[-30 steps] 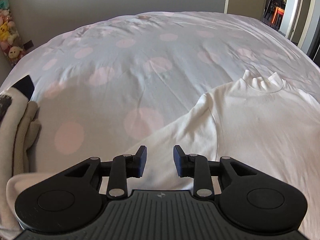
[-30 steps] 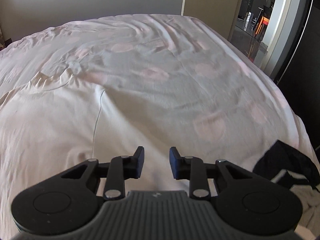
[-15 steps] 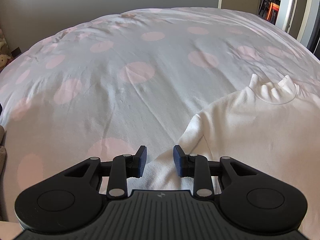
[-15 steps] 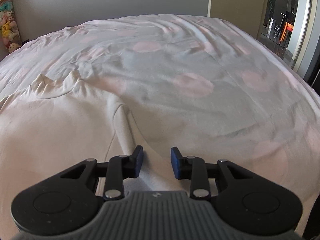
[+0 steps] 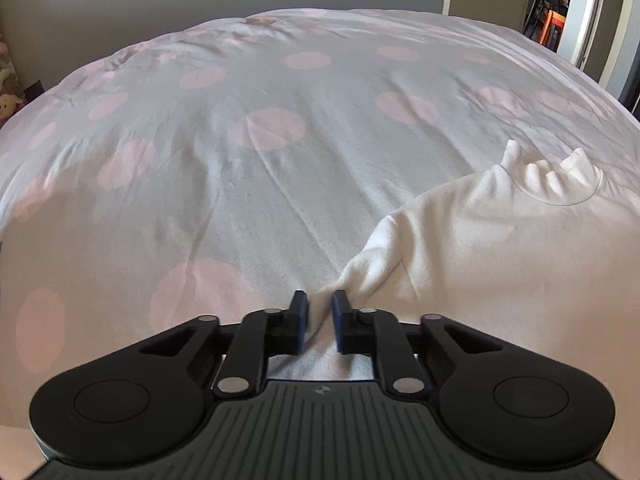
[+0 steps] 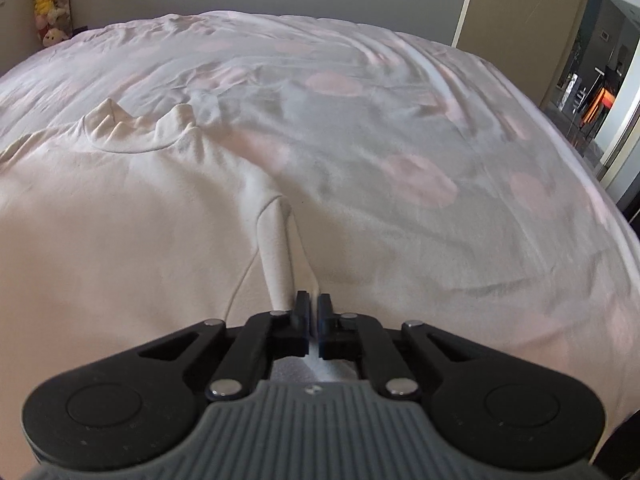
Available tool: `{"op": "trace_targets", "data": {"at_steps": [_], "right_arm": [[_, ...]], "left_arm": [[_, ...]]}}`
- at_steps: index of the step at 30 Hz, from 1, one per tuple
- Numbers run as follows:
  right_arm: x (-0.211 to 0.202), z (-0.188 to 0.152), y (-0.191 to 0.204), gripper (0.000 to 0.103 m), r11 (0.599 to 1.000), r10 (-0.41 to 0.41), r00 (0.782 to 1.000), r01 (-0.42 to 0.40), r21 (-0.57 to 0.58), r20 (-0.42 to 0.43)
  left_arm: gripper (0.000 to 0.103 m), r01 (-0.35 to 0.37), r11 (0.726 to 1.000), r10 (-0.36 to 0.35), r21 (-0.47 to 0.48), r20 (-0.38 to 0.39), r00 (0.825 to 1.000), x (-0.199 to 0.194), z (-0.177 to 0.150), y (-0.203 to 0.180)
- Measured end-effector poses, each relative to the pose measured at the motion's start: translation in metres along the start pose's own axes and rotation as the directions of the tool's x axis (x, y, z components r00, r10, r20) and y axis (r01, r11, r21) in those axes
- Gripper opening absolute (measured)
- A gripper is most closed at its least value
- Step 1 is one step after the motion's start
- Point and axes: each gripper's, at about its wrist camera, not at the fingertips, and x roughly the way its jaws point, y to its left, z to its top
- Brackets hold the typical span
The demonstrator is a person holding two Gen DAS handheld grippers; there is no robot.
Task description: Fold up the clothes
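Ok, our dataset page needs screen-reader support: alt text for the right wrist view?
The right tongs are shut on a sleeve of a cream sweater, which lies face-up on a bed cover with pink dots.

Soft daylight, strong fisheye bend.
You get light from the doorway at right; the bedspread stays dim and shadowed near you, sharp mid-frame, its edges curved and dark-cornered.

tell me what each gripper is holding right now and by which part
Both hold the white sweater. The left gripper pinches its left sleeve; the right gripper pinches its right sleeve, just below the shoulder.
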Motion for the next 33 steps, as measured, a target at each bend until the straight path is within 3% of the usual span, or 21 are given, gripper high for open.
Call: {"op": "trace_targets", "data": {"at_steps": [7, 11, 14, 19, 26, 32, 33], "right_arm": [[0.01, 0.027, -0.031, 0.004, 0.985, -0.168, 0.986, 0.167, 0.046, 0.021], [0.033, 0.028, -0.027, 0.004, 0.984, -0.173, 0.984, 0.174, 0.024, -0.036], [0.038, 0.022, -0.023, 0.004, 0.981, -0.19, 0.981, 0.191, 0.031, -0.035], [0.028, 0.023, -0.022, 0.004, 0.973, -0.227, 0.974, 0.226, 0.037, 0.016], [0.039, 0.02, -0.015, 0.004, 0.96, -0.277, 0.961, 0.276, 0.048, -0.003], [0.032, 0.021, -0.022, 0.008, 0.966, -0.244, 0.97, 0.244, 0.085, -0.007], [0.027, 0.02, -0.024, 0.011, 0.966, -0.24, 0.971, 0.239, 0.099, -0.001]], "left_arm": [[0.002, -0.035, 0.999, 0.036, -0.033, 0.035, 0.999, 0.002, 0.003, 0.0], [0.002, -0.034, 0.999, 0.035, -0.038, 0.034, 0.999, 0.006, 0.005, 0.004], [0.002, -0.03, 0.999, 0.032, -0.037, 0.039, 0.999, 0.005, 0.006, 0.005], [0.002, -0.053, 0.993, 0.067, -0.101, 0.14, 0.988, -0.012, 0.02, 0.016], [0.002, -0.119, 0.992, 0.121, -0.038, 0.059, 0.991, 0.02, 0.019, 0.009], [0.003, -0.128, 0.992, 0.128, -0.003, 0.057, 0.99, 0.021, 0.015, 0.007], [0.009, -0.121, 0.993, 0.121, 0.0, 0.062, 0.991, 0.017, 0.016, 0.008]]}}
